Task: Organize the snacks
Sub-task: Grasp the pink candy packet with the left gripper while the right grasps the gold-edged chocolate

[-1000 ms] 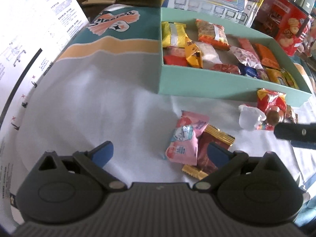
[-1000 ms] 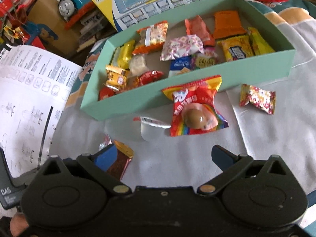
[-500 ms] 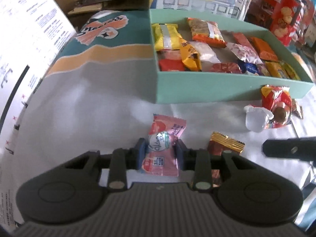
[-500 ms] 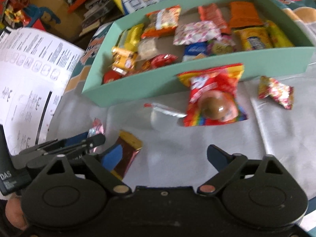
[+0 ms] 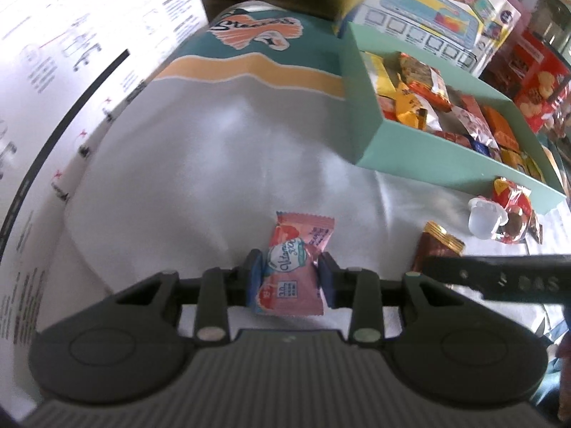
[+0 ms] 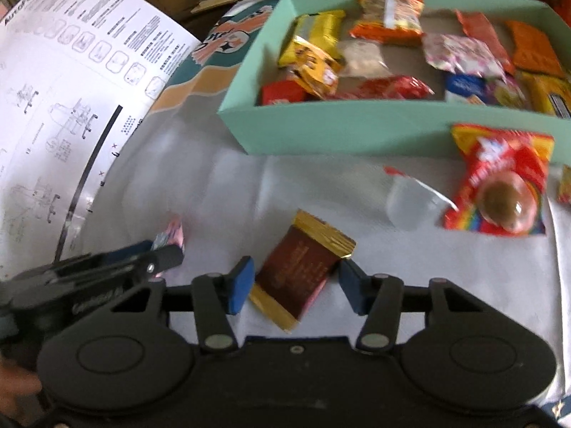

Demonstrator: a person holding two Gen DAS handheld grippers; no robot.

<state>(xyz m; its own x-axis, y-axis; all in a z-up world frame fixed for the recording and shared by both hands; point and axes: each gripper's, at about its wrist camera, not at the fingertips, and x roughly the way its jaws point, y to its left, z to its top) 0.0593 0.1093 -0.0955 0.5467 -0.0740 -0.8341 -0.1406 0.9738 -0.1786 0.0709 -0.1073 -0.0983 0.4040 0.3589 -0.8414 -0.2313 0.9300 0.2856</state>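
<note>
Pink wrapper (image 5: 291,267) with a white and teal label sits pinched between the blue pads (image 5: 254,278) of the left tool (image 5: 289,280), whose jaws press it from both sides just above the white cloth (image 5: 214,164). Whether the packet still touches the cloth cannot be told. From the right wrist view the same packet shows only as a pink sliver (image 6: 173,232) at the tip of the left tool (image 6: 157,253).

The right tool (image 6: 297,287) stands open around a brown packet with gold ends (image 6: 301,273); its blue pads (image 6: 239,283) flank the packet on either side, with a gap showing at least on the left. That packet lies flat on the cloth, tilted.

Beyond it lie a small clear cup (image 6: 410,201) and, touching it, a red packet with a brown ball (image 6: 499,182), both just in front of the near wall of the green box (image 6: 357,128). The box holds many yellow, orange and red packets. A large printed sheet (image 6: 64,82) covers the left edge of the cloth.
</note>
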